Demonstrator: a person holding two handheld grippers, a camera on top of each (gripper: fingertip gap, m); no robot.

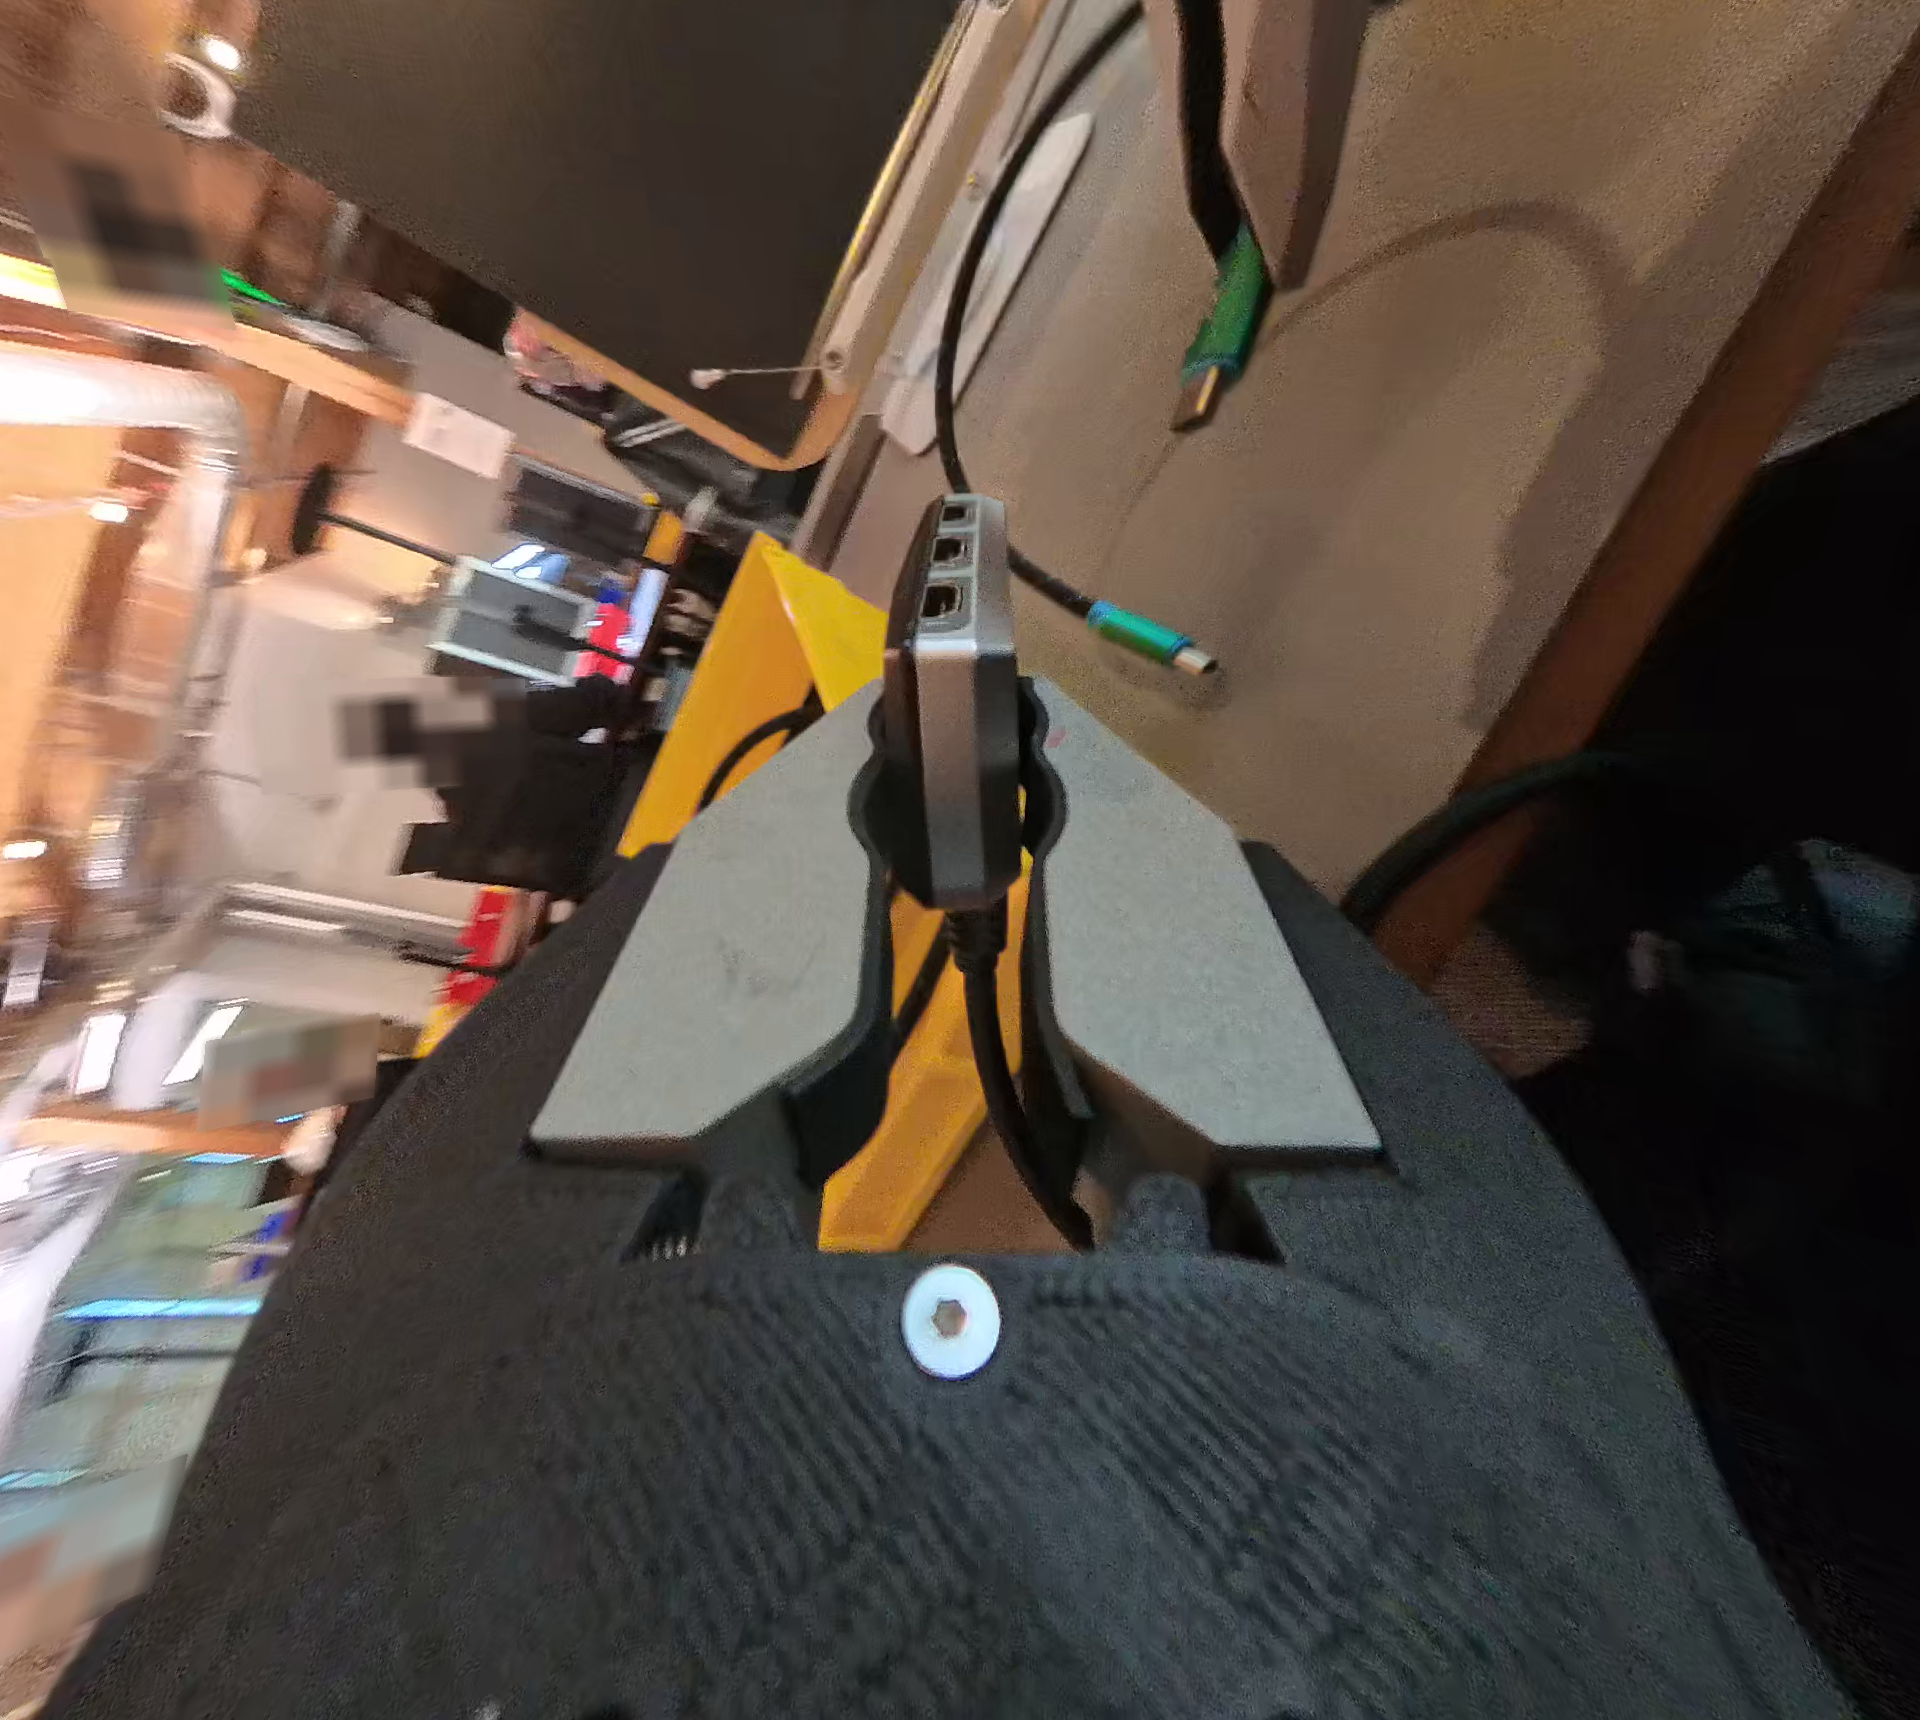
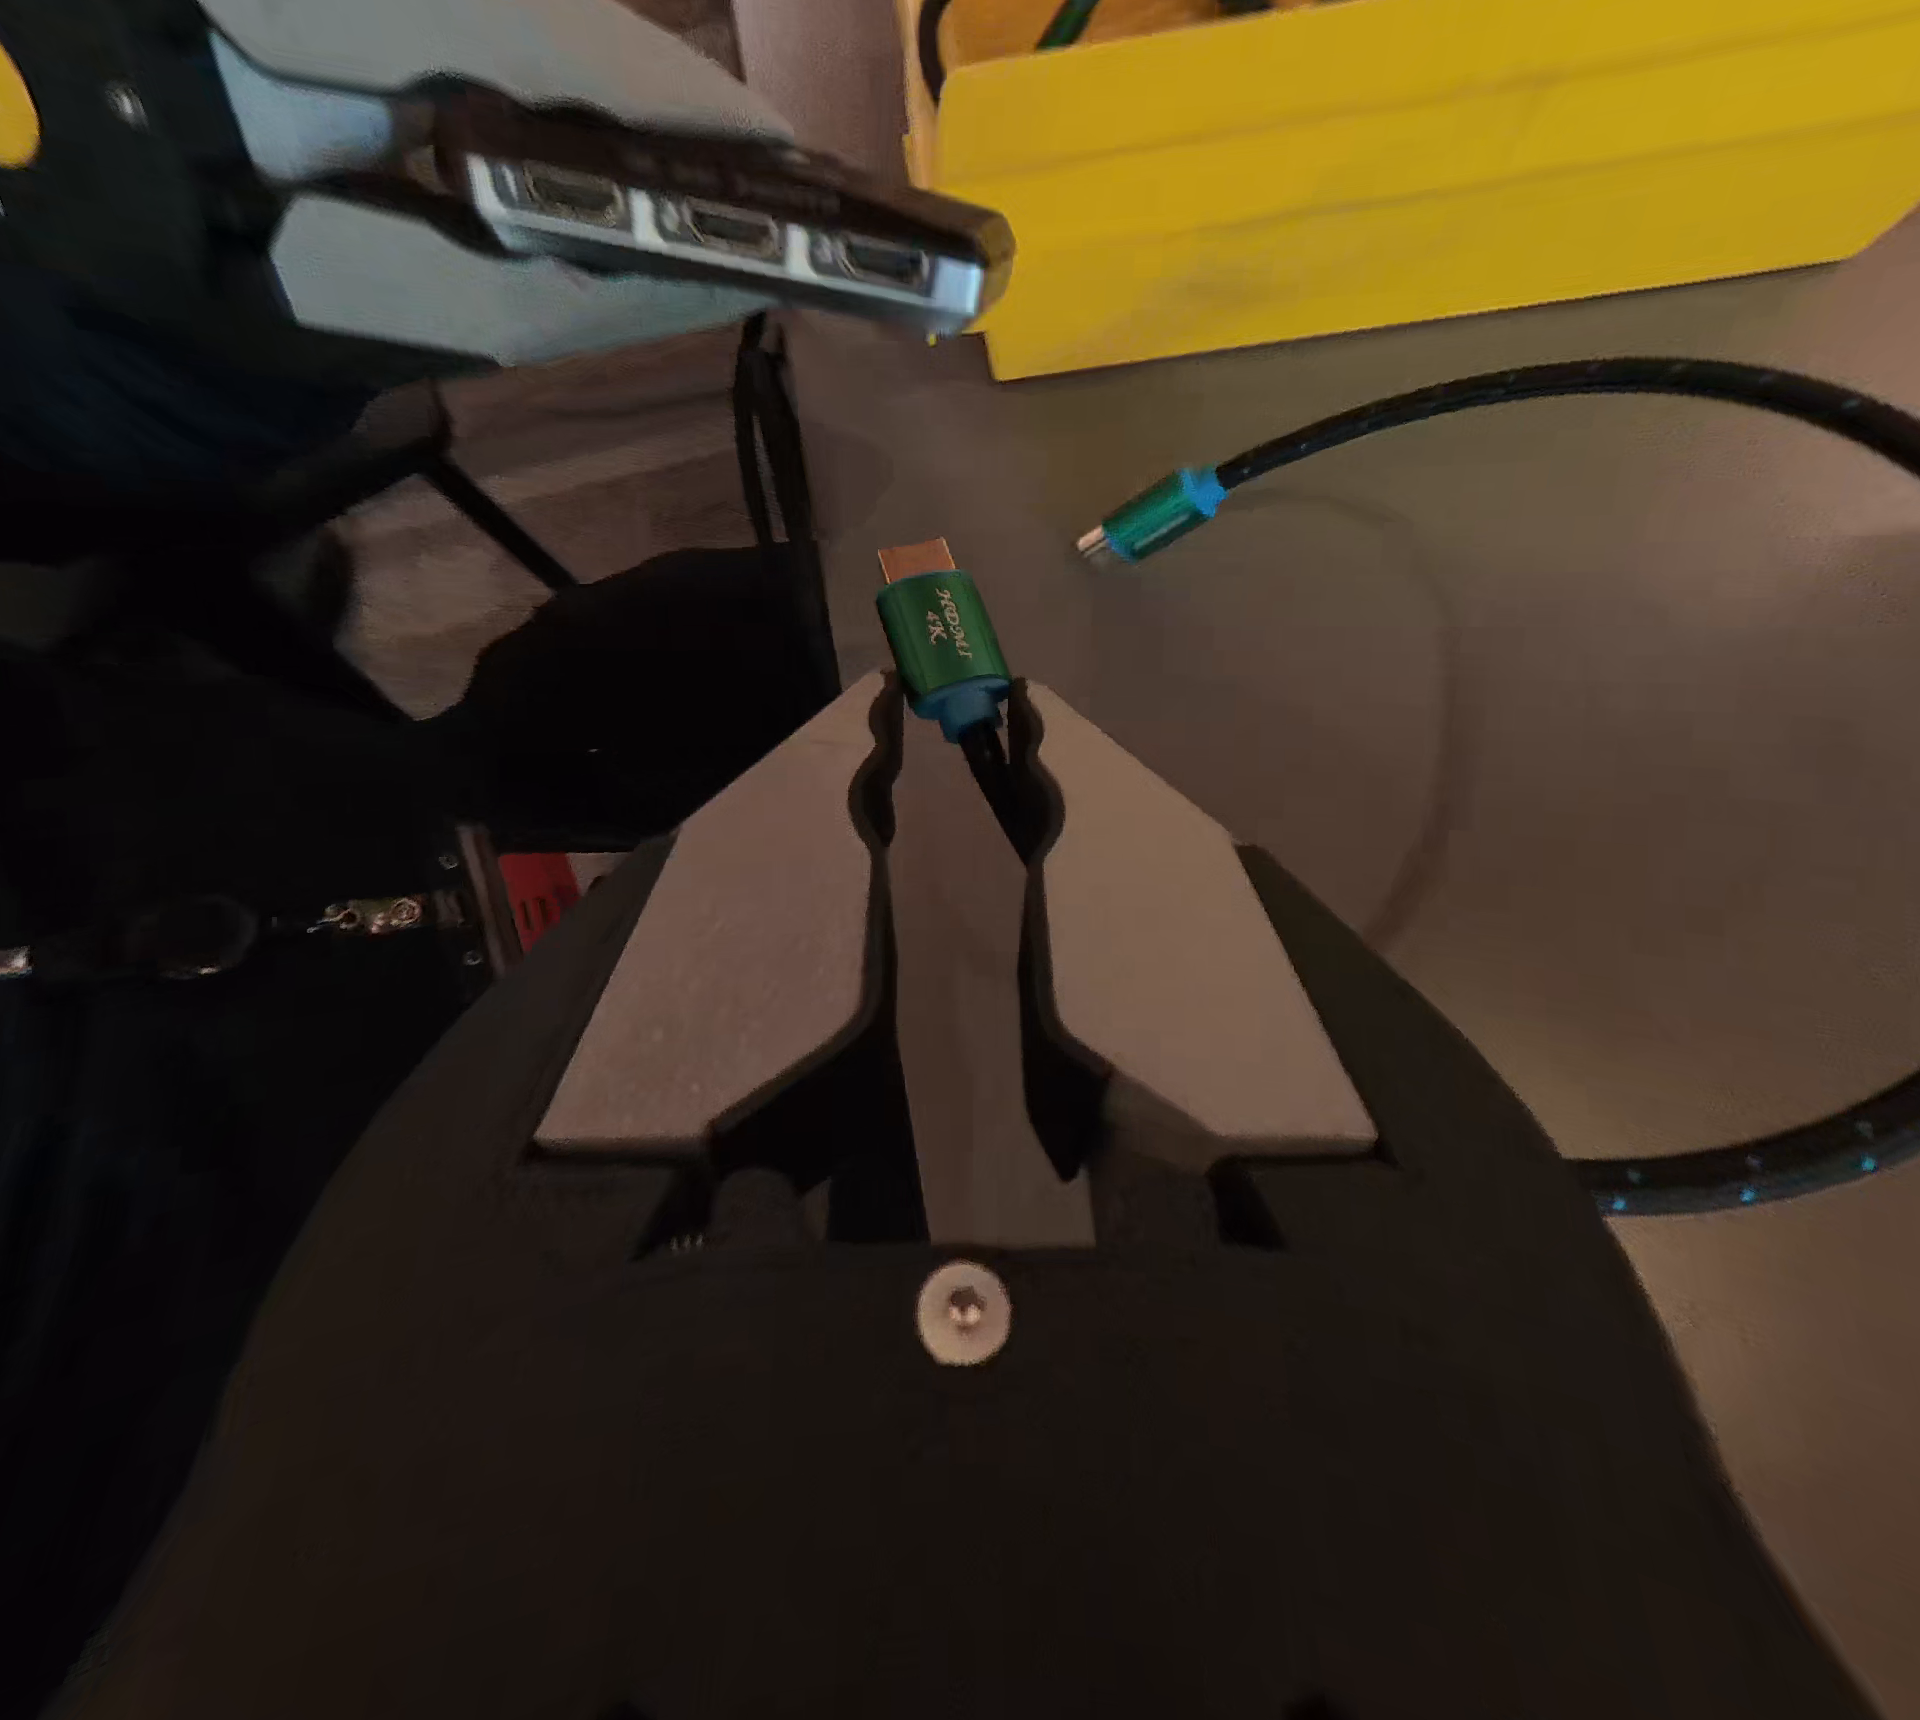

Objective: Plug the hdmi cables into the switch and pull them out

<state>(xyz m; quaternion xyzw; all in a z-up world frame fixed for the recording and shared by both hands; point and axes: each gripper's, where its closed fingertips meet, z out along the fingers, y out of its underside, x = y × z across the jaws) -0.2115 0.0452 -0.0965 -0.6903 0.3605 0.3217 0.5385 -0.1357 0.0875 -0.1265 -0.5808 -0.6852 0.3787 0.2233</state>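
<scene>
— Starting at the right claw (image 2: 961,714): what is gripped there?

— A green HDMI plug (image 2: 940,636) is pinched by its blue collar at the fingertips, metal tip pointing forward and slightly left, with its braided cable trailing back between the fingers. The left claw (image 1: 951,777) is closed on the switch (image 1: 951,704), which is held on edge with its own lead hanging down through the gap.

— Which relation is the coming move judged to turn on?

— In the right wrist view the switch (image 2: 727,226) is seen up and to the left of the plug, well apart, its row of three ports facing the plug and all seen empty. The plug's long axis is not yet lined up with any port; a swing leftward and upward would be needed, and the nearest-looking port is the one at the free end.

— And farther out?

— A second green plug (image 2: 1153,517) is lying loose on the bench (image 2: 1558,787), just right of the held one, its cable curving away. Beyond it a yellow bin (image 2: 1403,143) is standing, in which more coiled black cable is visible.
</scene>
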